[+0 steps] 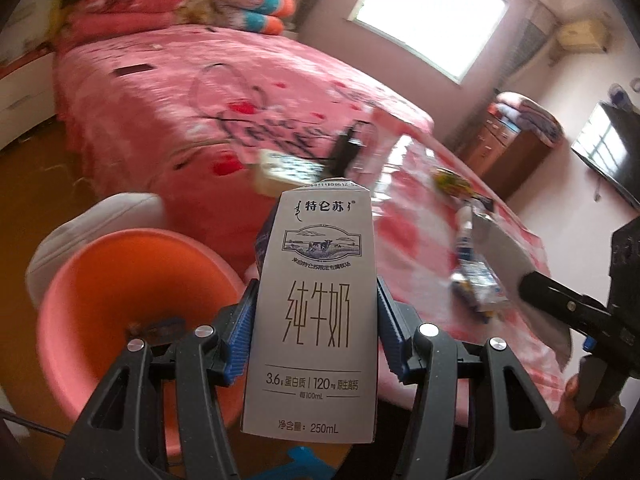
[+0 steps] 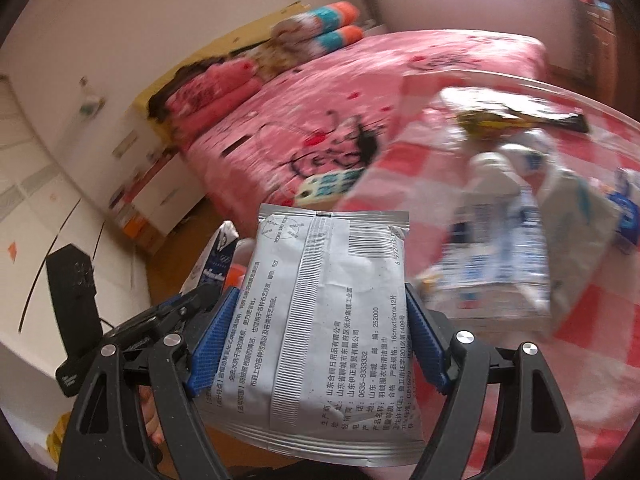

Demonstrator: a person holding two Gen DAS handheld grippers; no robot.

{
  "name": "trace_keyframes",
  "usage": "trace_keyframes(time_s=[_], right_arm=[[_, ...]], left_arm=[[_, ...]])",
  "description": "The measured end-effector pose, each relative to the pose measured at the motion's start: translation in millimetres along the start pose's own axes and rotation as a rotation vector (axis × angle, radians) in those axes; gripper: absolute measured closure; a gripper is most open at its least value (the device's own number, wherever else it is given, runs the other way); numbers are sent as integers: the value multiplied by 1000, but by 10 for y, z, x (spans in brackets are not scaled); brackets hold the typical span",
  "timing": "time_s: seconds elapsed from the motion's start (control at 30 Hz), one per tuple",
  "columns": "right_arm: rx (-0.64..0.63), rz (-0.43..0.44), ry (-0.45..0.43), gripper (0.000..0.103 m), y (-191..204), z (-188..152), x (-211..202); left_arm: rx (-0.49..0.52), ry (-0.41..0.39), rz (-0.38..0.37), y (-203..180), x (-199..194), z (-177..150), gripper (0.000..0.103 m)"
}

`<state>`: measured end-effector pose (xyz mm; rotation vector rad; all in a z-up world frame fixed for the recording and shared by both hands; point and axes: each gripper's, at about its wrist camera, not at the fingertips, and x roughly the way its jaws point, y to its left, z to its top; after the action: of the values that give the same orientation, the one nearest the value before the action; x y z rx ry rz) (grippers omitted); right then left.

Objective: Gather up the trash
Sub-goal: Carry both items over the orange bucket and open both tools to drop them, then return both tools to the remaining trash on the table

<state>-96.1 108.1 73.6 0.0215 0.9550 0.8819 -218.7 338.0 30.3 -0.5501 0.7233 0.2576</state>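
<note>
**Landmark:** the round orange-pink plastic basin (image 1: pixel 132 320), low beside the table; every place below is given from it.

**Item 1:** a tall grey-white paper milk carton (image 1: pixel 316 312) with dark lettering. Your left gripper (image 1: pixel 316 332) pinches it upright by its side walls, blue ribbed pads pressed to both flanks. It hangs just right of the basin's rim and above it, not yet over the bowl.

**Item 2:** a flat silver foil sachet (image 2: pixel 332 320) printed with black text. Your right gripper (image 2: pixel 320 340) clamps it across its width, jaws standing wide with the pads against its edges. In the left wrist view it sits well to the right of the basin, over the table.

**Item 3:** uncollected litter on the pink-and-white checked tablecloth (image 1: pixel 420 240), far right of the basin: a crumpled blue-and-white wrapper (image 1: pixel 476 284) and a yellow-and-dark wrapper (image 1: pixel 452 180). Blur hides finer detail.

**Basin contents:** a small dark scrap (image 1: pixel 160 326) near the bottom; what it is cannot be told.

**Risks:**
- If you let go of the carton here, it likely strikes the rim or lands on the floor.
- The sachet is limp and slick; edge pressure alone may let it buckle and slide out mid-carry.
- Both grippers converging on the basin could knock together.
</note>
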Motion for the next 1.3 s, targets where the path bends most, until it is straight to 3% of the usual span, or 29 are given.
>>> trace_keyframes(time_s=[0.3,0.63,0.7,0.77,0.93,1.3], right_arm=[[-156,96,101,24,780,-63,522],[-251,161,185,23,1335,-136,1097],[-251,180,201,22,1370,-149,1179],[-234,193,207,15,1386,-154,1272],[-191,193,177,14,1275,-114,1191],[-162,115,66,14,937,-201,793]], left_arm=[[-135,-21,117,768,-152,-65,47],[-236,-14,173,1251,-154,-170,47],[-256,-2,198,1337,-134,-190,46],[-276,11,219,1405,-113,-203,35],[-280,1,259,1461,-151,-195,26],[-212,-25,220,1189,-159,-148,24]])
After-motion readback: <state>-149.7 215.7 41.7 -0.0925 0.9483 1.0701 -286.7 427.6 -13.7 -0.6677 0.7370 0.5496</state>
